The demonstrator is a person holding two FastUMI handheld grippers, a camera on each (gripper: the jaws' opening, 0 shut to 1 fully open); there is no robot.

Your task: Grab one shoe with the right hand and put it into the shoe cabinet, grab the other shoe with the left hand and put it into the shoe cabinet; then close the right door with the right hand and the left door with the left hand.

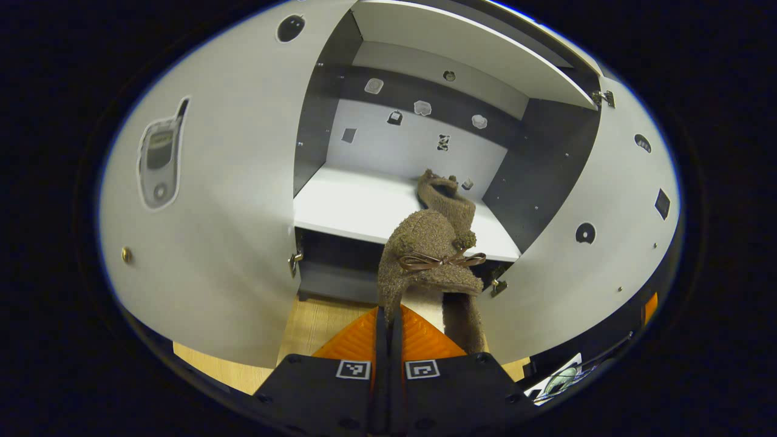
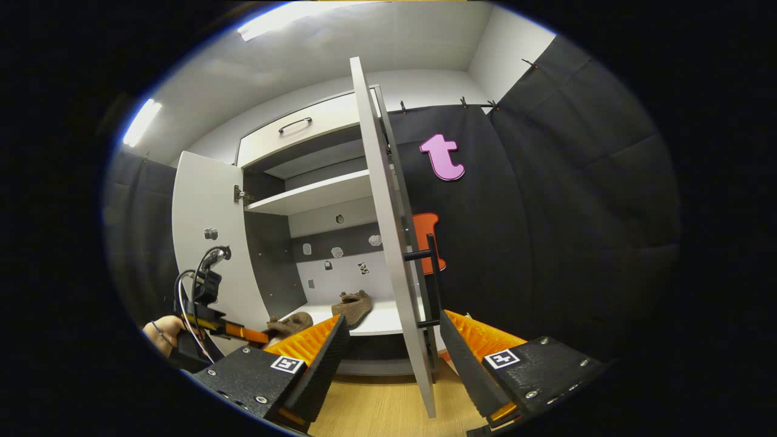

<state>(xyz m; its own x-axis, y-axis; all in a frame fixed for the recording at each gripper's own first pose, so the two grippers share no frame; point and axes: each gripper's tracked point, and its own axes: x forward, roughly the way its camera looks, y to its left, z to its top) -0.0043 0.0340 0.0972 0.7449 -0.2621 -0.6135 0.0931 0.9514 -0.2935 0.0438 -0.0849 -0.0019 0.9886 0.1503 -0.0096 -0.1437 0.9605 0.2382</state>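
Note:
My left gripper (image 1: 388, 315) is shut on the heel side of a brown fuzzy shoe with a bow (image 1: 432, 258), held in the air just before the lower shelf (image 1: 352, 209) of the shoe cabinet. The other brown shoe (image 1: 446, 195) lies on that shelf toward its right, also seen as the shoe on the shelf (image 2: 353, 306). From the right gripper view, the left gripper (image 2: 258, 334) and its held shoe (image 2: 292, 321) show at lower left. My right gripper (image 2: 391, 358) is open; the edge of the open right door (image 2: 388, 243) stands in line between its fingers.
Both cabinet doors stand wide open: left door (image 1: 212, 212), right door (image 1: 583, 243). The right door carries a black bar handle (image 2: 431, 285) on its outer face. An upper shelf (image 2: 315, 194) and a drawer (image 2: 297, 130) sit above. Wooden floor (image 2: 388, 406) lies below.

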